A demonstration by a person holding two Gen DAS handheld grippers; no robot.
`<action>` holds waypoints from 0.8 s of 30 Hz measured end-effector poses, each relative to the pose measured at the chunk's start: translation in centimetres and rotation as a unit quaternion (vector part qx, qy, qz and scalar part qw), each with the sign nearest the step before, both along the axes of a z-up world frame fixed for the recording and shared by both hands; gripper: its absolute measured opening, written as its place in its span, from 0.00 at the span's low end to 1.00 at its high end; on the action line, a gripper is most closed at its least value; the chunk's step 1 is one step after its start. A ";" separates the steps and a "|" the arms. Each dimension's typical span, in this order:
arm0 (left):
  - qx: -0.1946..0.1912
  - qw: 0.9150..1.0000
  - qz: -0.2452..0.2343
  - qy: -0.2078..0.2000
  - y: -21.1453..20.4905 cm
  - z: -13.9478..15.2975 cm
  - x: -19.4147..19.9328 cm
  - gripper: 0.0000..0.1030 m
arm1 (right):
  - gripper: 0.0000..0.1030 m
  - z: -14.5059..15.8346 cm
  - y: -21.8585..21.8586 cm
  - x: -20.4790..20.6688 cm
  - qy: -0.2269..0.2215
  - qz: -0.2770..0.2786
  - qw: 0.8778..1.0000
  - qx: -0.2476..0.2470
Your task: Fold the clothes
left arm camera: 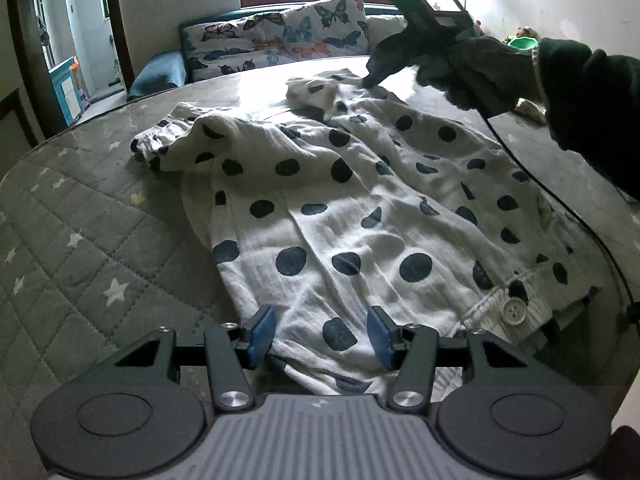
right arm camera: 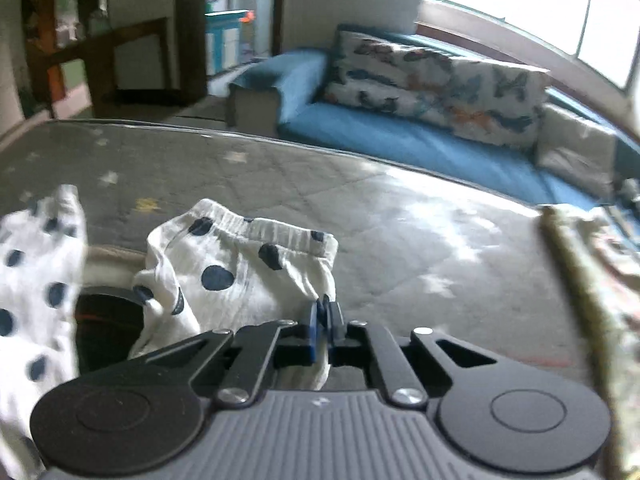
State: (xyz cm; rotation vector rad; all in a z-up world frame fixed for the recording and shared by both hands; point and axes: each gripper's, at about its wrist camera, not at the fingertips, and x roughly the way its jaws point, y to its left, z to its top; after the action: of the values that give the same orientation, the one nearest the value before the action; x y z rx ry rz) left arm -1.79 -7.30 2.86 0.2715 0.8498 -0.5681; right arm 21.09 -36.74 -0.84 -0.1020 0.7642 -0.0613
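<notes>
A white garment with dark blue polka dots (left arm camera: pixel 340 208) lies spread and wrinkled on a grey quilted mattress (left arm camera: pixel 80 240). A button (left arm camera: pixel 514 311) shows on its near right band. My left gripper (left arm camera: pixel 322 332) is open, its blue pads either side of the garment's near hem. My right gripper (right arm camera: pixel 323 310) is shut on the garment's far sleeve cuff (right arm camera: pixel 248 256), lifting it a little off the mattress. In the left wrist view the right gripper (left arm camera: pixel 370 78) shows at the far edge of the garment, held by a gloved hand.
A blue sofa (right arm camera: pixel 400 140) with butterfly cushions (left arm camera: pixel 280 36) stands behind the mattress under a window. A cable (left arm camera: pixel 560 208) runs from the right gripper across the garment's right side. A patterned cloth (right arm camera: pixel 592 280) lies at the mattress's right edge.
</notes>
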 end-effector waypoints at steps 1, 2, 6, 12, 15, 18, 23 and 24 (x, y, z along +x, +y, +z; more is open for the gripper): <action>0.000 1.000 0.000 0.001 0.2 0.0 -0.1 0.53 | 0.04 0.0 -0.5 -0.1 -0.002 -0.011 1.000 -0.008; 0.000 1.000 0.000 0.002 0.4 0.0 -0.2 0.54 | 0.04 0.1 -1.0 -0.2 -0.004 -0.021 1.000 -0.017; 0.001 1.000 0.003 0.007 1.3 0.0 -0.6 0.54 | 0.04 -0.1 -3.6 -0.8 -0.006 -0.074 0.997 -0.032; 0.010 1.000 0.007 0.005 2.2 0.1 -1.3 0.54 | 0.06 -1.0 -7.5 -1.4 -0.002 -0.128 0.991 -0.026; 0.014 1.000 0.009 0.008 2.2 0.2 -1.3 0.53 | 0.17 -0.4 -8.3 -2.4 -0.006 -0.133 0.991 -0.011; 0.018 1.000 0.006 0.004 2.3 0.2 -1.6 0.54 | 0.18 0.8 -8.6 -4.5 -0.013 -0.125 0.992 0.000; 0.021 1.000 0.009 -0.002 2.4 0.2 -2.3 0.54 | 0.22 2.3 -7.2 -9.8 -0.001 -0.067 0.997 0.035; 0.021 1.000 0.009 -0.003 2.4 0.2 -2.4 0.54 | 0.22 2.6 -6.5 -11.1 0.003 -0.050 0.998 0.041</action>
State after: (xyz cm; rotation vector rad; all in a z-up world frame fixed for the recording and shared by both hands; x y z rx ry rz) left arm -4.17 -4.87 3.02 0.3023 0.8587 -0.5332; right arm 9.99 -43.24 1.73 0.0151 0.7766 -0.1243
